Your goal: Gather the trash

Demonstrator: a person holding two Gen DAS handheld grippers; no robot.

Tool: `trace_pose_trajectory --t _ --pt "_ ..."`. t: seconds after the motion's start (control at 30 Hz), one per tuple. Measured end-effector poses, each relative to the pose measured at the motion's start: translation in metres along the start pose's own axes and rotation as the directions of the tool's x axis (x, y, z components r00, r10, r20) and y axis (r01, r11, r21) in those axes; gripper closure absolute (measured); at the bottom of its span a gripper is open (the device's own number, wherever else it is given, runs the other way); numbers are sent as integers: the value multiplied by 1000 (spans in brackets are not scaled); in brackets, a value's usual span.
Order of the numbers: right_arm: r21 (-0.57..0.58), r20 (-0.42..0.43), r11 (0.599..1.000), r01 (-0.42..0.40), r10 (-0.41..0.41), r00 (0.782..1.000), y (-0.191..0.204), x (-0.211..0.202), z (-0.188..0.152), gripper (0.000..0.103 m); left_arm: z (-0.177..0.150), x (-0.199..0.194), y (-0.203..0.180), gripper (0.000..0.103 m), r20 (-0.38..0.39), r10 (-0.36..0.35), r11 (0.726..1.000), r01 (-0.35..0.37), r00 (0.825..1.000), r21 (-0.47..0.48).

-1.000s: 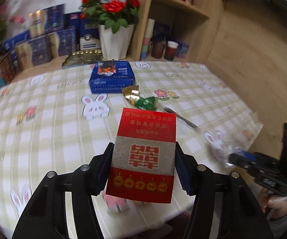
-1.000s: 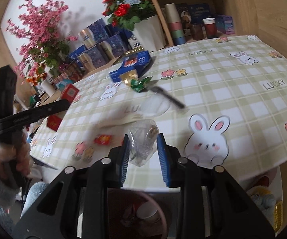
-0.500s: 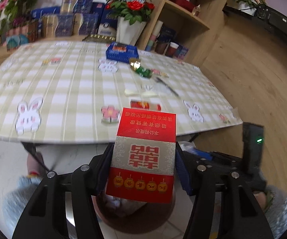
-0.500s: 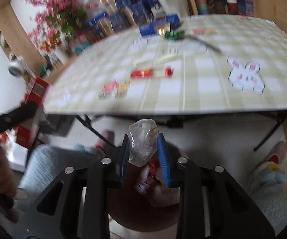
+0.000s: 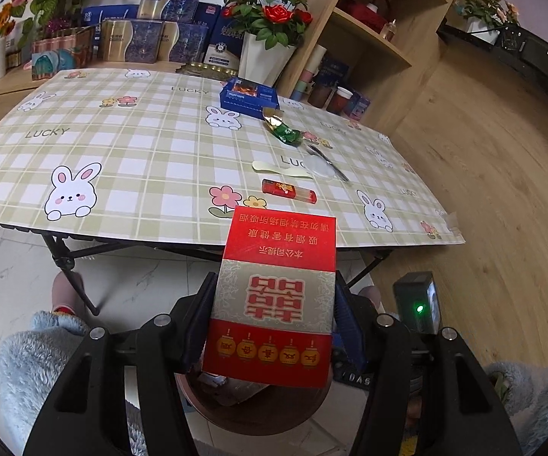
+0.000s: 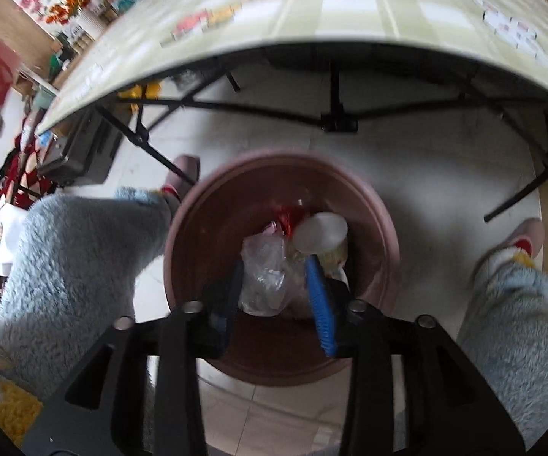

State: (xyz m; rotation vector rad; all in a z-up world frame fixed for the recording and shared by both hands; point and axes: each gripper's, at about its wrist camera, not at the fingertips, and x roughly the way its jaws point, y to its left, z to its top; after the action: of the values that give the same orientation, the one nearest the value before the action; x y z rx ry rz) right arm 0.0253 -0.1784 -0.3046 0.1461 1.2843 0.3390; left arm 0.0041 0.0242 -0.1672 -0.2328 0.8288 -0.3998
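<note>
My left gripper [image 5: 274, 323] clamps the red box [image 5: 274, 296], hiding the bin [image 6: 380, 228], while my right gripper [image 6: 274, 285], just spreading, blurs around the clear wrapper [image 6: 264, 269].

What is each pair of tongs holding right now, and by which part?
Left tongs: red box, clamped by its two side edges. Right tongs: jaws have just been opening over the bin; clear wrapper between them, no longer gripped.

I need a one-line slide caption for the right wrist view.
Right gripper, jaws just opened, releases a clear plastic wrapper over the brown bin.
</note>
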Motion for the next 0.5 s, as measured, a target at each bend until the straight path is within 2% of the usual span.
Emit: trace_pose_trajectory --t 0.07,0.13,0.2,0.23,0.27,0.37,0.43,0.5 --pt "-3 16 1000 17 -17 1000 1 -4 0 42 0 -2 1 46 12 -4 1000 4 1000 -3" --pt "-1 68 999 35 -35 997 1 -16 1 30 0 -2 2 46 13 -7 1000 7 1000 -4" --pt "-2 135 996 88 -87 987 0 -30 4 12 1 -1 1 46 15 -7 1000 7 1000 18" --pt "-6 175 993 117 -114 978 -1 -38 5 12 3 2 -1 46 9 -20 999 19 1000 48" --pt "-8 238 988 156 -150 960 -1 -51 7 10 3 6 -3 46 3 -27 995 26 1000 91" --pt "17 338 978 209 -202 919 -8 -76 12 6 1 18 -9 46 -9 -29 980 30 1000 194" --pt "64 409 969 237 -242 880 -16 -93 11 6 -3 28 -8 46 -33 -27 976 34 999 216" --pt "102 444 963 248 -267 855 -23 -102 8 6 -11 41 -5 46 -62 -27 977 39 998 209"
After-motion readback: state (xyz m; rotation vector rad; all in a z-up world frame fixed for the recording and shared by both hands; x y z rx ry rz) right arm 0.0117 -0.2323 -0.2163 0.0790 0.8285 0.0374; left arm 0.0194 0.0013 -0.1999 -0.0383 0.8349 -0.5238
